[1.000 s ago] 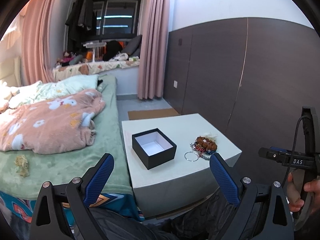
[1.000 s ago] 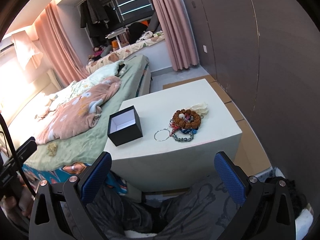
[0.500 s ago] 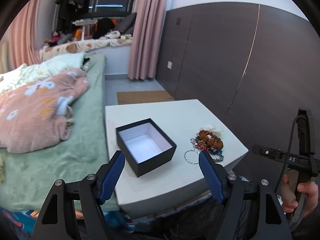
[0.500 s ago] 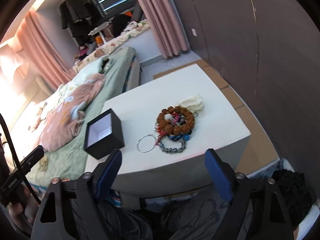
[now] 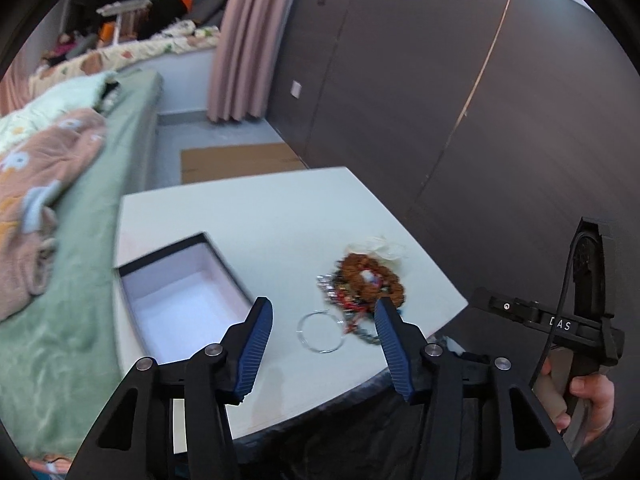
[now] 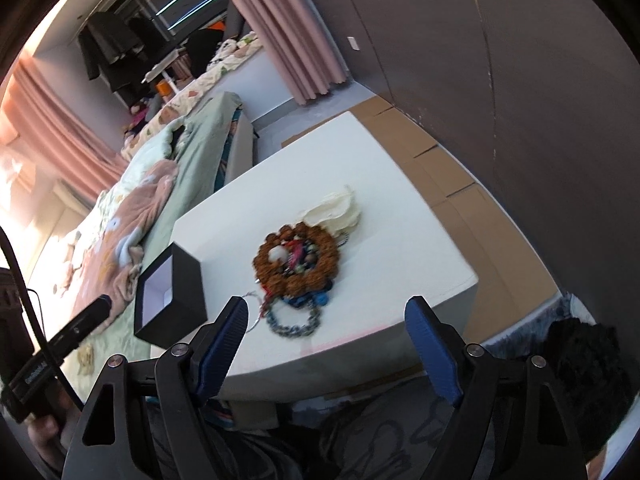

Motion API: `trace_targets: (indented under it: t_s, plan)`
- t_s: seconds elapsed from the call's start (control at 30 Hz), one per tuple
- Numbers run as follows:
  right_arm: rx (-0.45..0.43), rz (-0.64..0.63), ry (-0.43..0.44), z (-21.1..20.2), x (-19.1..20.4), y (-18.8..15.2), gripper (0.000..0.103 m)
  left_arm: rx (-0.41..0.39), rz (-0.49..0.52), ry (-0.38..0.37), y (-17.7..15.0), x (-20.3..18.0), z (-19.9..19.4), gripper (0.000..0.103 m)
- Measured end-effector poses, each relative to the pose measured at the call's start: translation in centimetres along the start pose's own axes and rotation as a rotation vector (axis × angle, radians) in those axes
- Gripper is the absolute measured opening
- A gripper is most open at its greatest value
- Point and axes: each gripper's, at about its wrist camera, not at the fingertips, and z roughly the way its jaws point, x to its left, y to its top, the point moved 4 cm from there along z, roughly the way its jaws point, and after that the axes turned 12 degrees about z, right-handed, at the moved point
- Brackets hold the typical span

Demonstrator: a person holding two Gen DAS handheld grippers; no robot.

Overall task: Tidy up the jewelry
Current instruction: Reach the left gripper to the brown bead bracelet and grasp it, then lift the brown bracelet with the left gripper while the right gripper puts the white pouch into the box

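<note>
A pile of jewelry (image 5: 366,284) lies on the white table (image 5: 260,216): a brown bead bracelet (image 6: 298,258), coloured beads, a dark chain (image 6: 294,324) and a thin silver ring (image 5: 321,334). An open black box (image 5: 182,300) with a white inside stands to its left; it also shows in the right wrist view (image 6: 170,296). My left gripper (image 5: 324,320) is open and empty, above the table's near edge with the silver ring between its fingers. My right gripper (image 6: 326,320) is open and empty, just short of the chain.
A white cloth piece (image 6: 336,212) lies behind the bracelet. A bed with green sheet and pink blanket (image 5: 44,184) runs along the table's left. A dark panelled wall (image 5: 460,100) stands to the right. Cardboard (image 6: 460,184) covers the floor beside the table.
Both grippers have moved forward and down toward the table. The jewelry and box look larger and closer. Both grippers' fingers stand closer together than before, still open.
</note>
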Motion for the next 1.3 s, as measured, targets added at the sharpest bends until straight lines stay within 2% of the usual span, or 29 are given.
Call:
trace_targets:
  t_s: [0.13,0.23,0.43,0.8,0.9,0.93,1.07,1.1,1.17,1.3]
  plan:
    - [0.008,0.03,-0.007,-0.2,-1.1,1.5,0.082,0.048,-0.018,-0.065,1.4,-1.4,2.9,0.051]
    - [0.016,0.04,-0.017,-0.4,-1.9,2.3,0.082,0.097,-0.052,-0.092,2.1,-1.9,5.3,0.044]
    - [0.029,0.066,-0.031,-0.8,-3.9,3.6,0.082,0.183,-0.124,-0.125,2.5,-2.0,9.5,0.043]
    - [0.054,0.092,-0.04,-0.7,-6.6,4.2,0.082,0.294,-0.198,-0.072,0.8,-2.2,15.0,0.043]
    - [0.055,0.091,-0.03,-0.5,-6.5,4.6,0.082,0.302,-0.209,-0.081,0.5,-2.4,16.0,0.04]
    - [0.057,0.091,-0.024,-0.3,-6.5,4.7,0.082,0.306,-0.211,-0.076,0.4,-2.4,16.2,0.027]
    - [0.067,0.085,0.001,0.6,-5.7,5.3,0.082,0.281,-0.221,-0.085,0.8,-2.0,15.2,0.026]
    - [0.07,0.083,0.009,0.9,-5.3,5.4,0.082,0.258,-0.205,-0.087,1.2,-2.0,14.3,0.026]
    - [0.081,0.08,0.027,1.9,-4.6,5.8,0.082,0.23,-0.19,-0.097,1.9,-1.8,12.9,0.019]
    - [0.108,0.086,0.063,4.3,-3.0,6.5,0.082,0.175,-0.191,-0.094,3.4,-0.7,10.0,0.019]
